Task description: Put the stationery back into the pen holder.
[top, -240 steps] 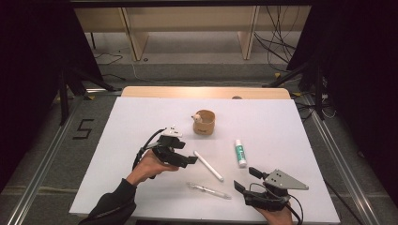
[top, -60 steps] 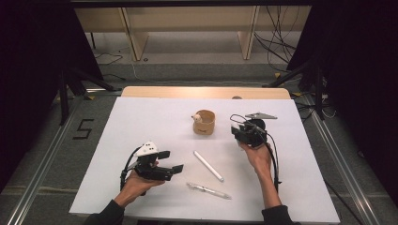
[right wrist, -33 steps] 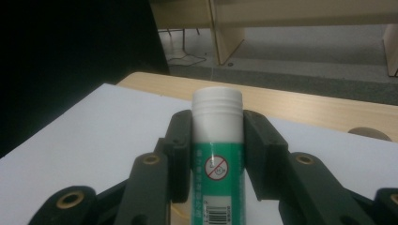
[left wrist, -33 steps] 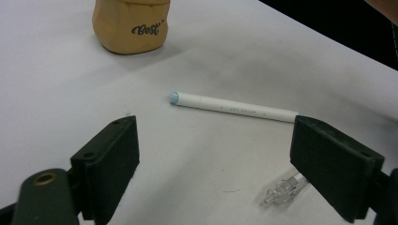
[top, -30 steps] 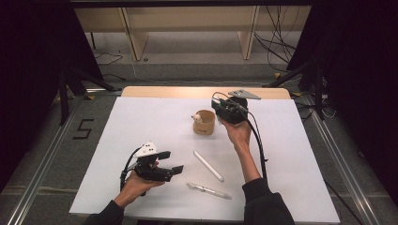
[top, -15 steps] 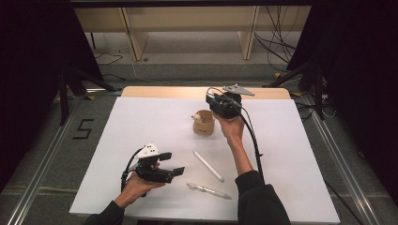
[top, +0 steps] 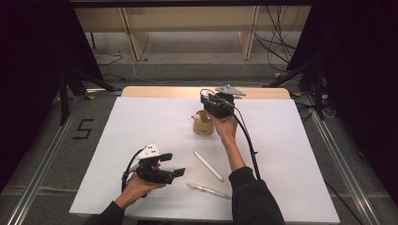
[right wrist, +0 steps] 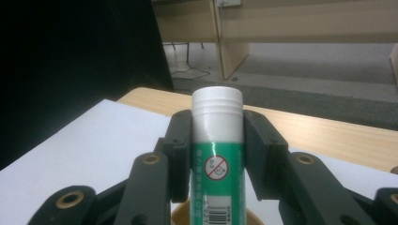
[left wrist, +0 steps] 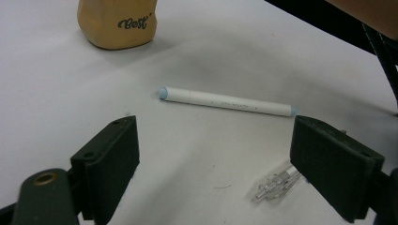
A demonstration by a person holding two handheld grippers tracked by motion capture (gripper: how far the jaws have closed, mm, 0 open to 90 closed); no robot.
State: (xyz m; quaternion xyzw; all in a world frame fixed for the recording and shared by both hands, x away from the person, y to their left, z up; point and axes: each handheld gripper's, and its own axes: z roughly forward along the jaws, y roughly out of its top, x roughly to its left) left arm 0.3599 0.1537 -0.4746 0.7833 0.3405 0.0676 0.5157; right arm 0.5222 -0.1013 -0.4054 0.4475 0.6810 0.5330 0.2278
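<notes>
My right gripper [top: 208,102] hangs just above the tan cup [top: 203,125] at the back middle of the white table. It is shut on a green and white glue stick [right wrist: 217,145], held upright with its white cap end [right wrist: 218,110] past the jaws. The cup's rim [right wrist: 180,218] lies right beneath the stick. My left gripper [top: 172,165] rests low near the front left, open, with nothing between its jaws. Ahead of it lie a white marker [left wrist: 225,101] and a clear pen [left wrist: 277,183]. The cup [left wrist: 119,23] reads "Best".
The marker [top: 209,166] and clear pen [top: 209,190] lie front of centre on the white table top [top: 291,154]. A wooden strip [top: 164,91] runs along the far edge. Beyond it stand wooden shelf legs [top: 136,37] and floor cables [top: 281,28].
My right gripper picked the glue stick up from the table's right side and has carried it back and left to above the cup. The left gripper has barely moved lately.
</notes>
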